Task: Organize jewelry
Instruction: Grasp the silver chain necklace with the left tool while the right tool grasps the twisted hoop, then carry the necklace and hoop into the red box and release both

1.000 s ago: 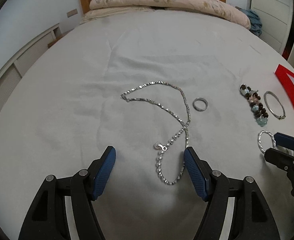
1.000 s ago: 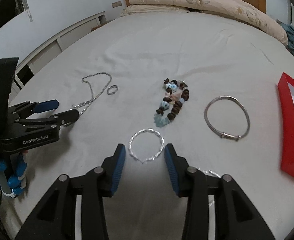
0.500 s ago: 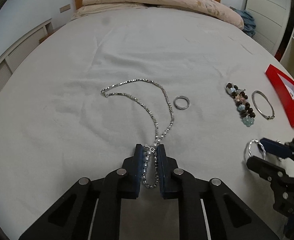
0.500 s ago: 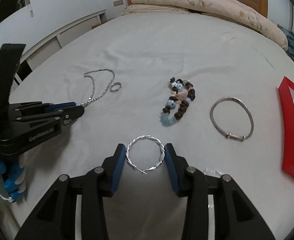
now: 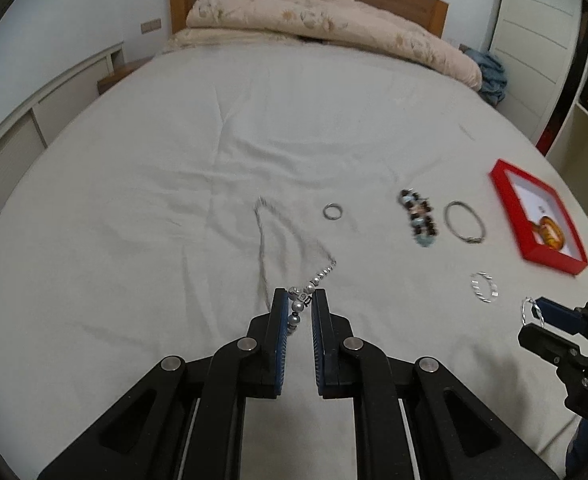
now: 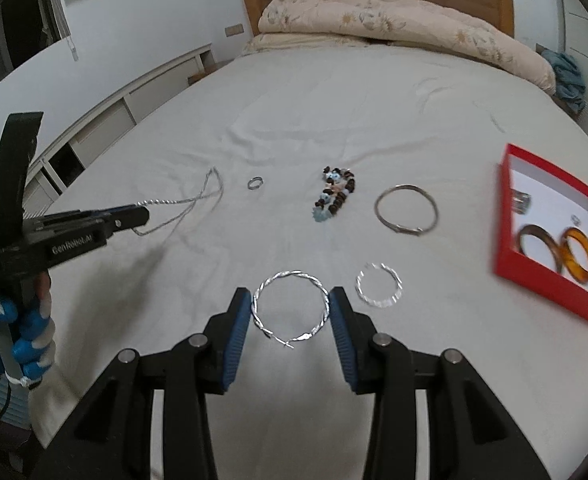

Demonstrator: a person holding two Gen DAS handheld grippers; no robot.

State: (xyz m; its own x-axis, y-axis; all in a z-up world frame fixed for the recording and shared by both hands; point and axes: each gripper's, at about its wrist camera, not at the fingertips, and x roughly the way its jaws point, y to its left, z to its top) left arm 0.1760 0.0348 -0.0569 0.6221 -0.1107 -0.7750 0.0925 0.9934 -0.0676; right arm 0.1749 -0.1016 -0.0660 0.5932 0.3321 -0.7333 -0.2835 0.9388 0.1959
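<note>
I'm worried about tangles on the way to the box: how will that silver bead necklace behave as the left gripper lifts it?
Probably floppy: the necklace trails from the left gripper in a loose, blurred loop over the sheet. It may swing and drape, since only its pearl end is pinched. It looks light, so slipping seems likelier than strain.

Motion-blurred necklace chain (image 5: 264, 240)
</note>
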